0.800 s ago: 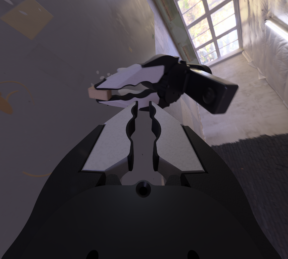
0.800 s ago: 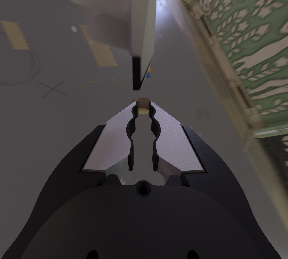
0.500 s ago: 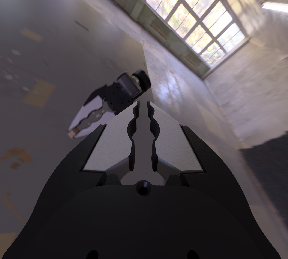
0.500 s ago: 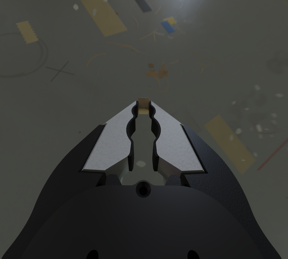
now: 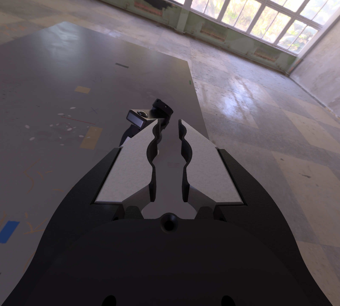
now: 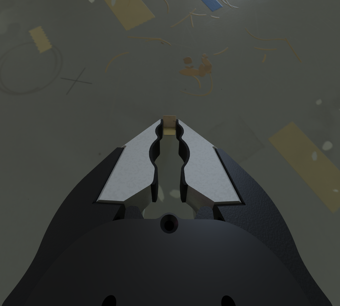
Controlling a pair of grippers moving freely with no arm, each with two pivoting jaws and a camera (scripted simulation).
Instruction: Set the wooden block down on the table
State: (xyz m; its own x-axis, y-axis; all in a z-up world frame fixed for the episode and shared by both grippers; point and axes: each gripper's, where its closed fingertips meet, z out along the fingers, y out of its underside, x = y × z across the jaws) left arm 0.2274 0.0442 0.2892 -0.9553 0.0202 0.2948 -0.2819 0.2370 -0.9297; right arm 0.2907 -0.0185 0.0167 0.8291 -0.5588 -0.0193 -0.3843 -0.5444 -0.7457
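A: What takes up the most room?

B: The grey table (image 5: pixel 55 80), a broad dull slab scattered with yellow tape patches, thin scratch lines and pale flecks. In the left wrist view its far edge and right edge meet at a corner, with a worn tiled floor (image 5: pixel 257 113) past it and a long wall of windows (image 5: pixel 257 3) beyond that.

A: And the grippers?

B: The left gripper (image 5: pixel 168 122) fills the lower half of its own view, its jaws parted with nothing between them. Past its left fingertip you can see part of the right gripper (image 5: pixel 143 120), its dark camera housing turned toward the viewer and its body pointing down at the table. Its tips are hidden behind the left gripper's finger in that view.

A: Is the right gripper holding something?

B: Yes. In its own view the right gripper (image 6: pixel 169 122) has its jaws clenched on the wooden block (image 6: pixel 169 124), pinched right at the fingertips, with the block's far end sticking out slightly beyond them.

A: Does the block touch the table?

B: I cannot tell. The table (image 6: pixel 92 113) lies beneath it, with an orange smear (image 6: pixel 196 69) ahead.

A: Anything smaller?

B: A blue tape scrap (image 6: pixel 211 3) farther off.
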